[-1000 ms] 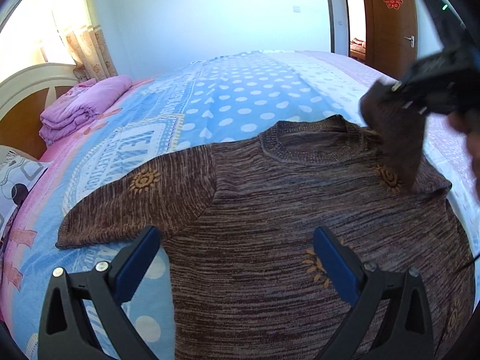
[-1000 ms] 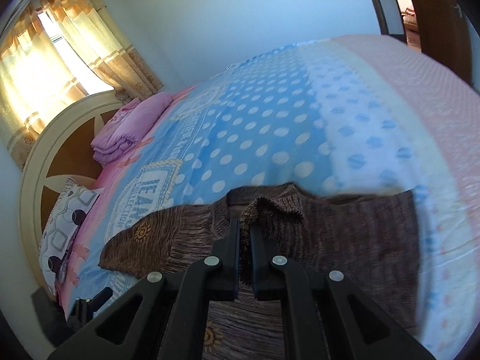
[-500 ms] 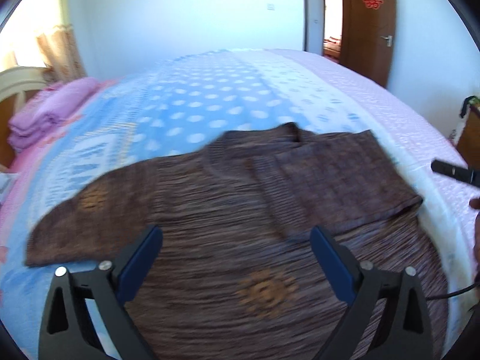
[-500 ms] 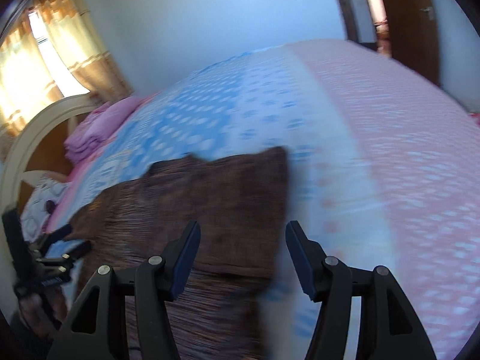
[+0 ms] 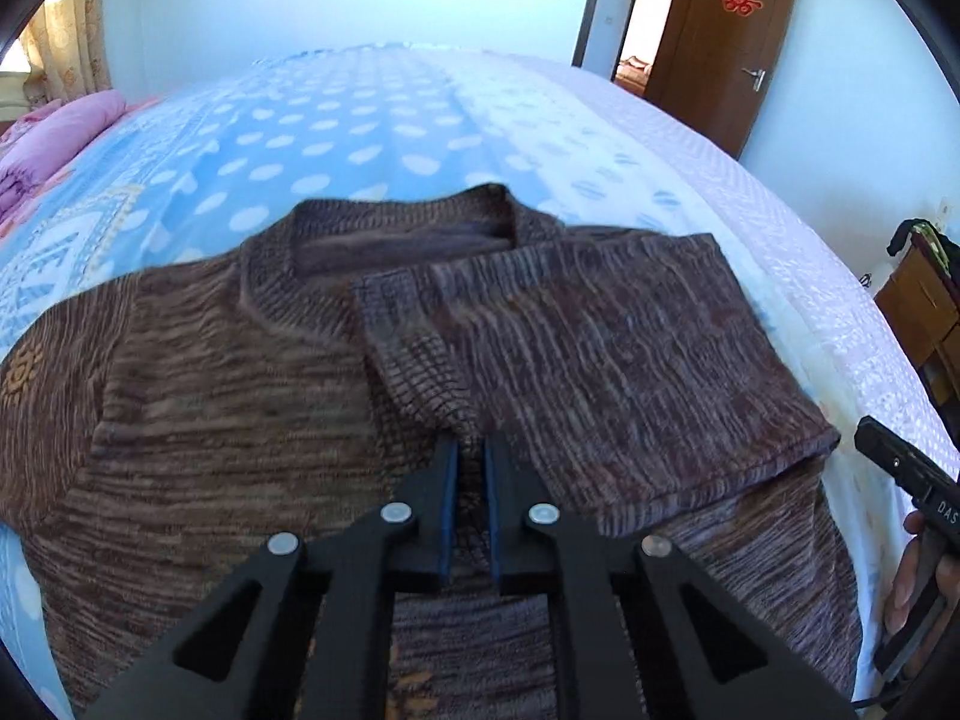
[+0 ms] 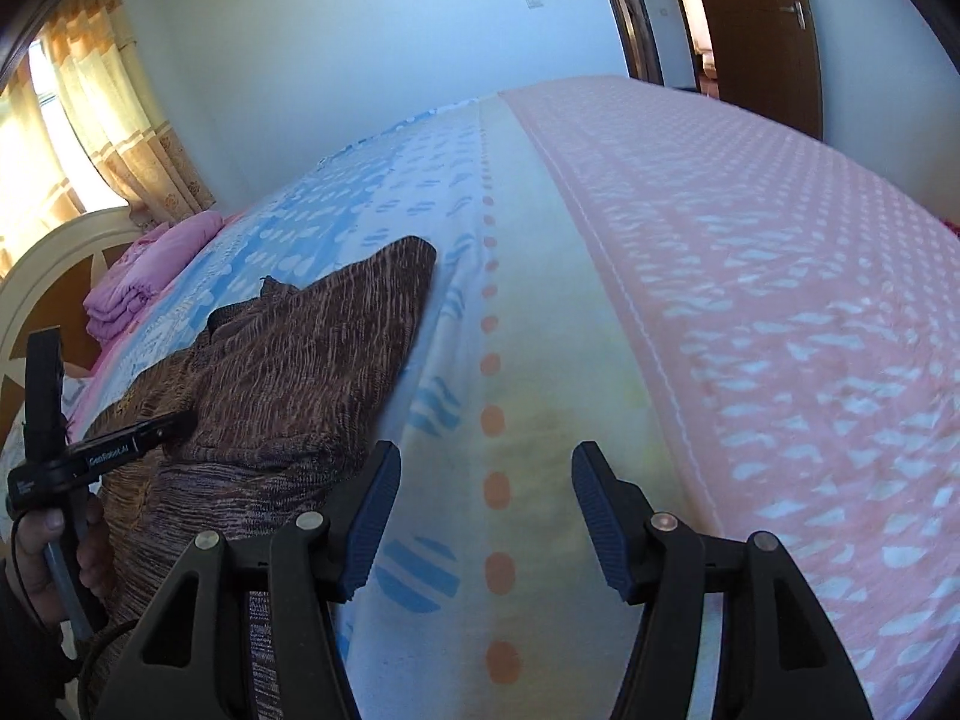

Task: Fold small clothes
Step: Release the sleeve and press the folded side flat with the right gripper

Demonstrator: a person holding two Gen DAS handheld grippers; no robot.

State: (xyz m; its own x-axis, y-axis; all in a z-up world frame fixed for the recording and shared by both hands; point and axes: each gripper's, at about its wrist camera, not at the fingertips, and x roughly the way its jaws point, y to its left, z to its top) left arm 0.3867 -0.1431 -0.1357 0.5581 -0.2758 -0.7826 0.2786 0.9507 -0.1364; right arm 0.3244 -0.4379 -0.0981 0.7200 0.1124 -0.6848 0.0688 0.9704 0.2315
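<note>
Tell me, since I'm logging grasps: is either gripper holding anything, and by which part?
The left gripper is shut on the brown sweater, pinching the cuff end of the folded-over sleeve. The right gripper is open, holding nothing.

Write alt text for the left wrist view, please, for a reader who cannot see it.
The left gripper, jaws nearly shut, pinches the cuff of a brown knit sweater spread on a blue polka-dot bed cover. One sleeve is folded across the chest. A brown door stands behind.
</note>
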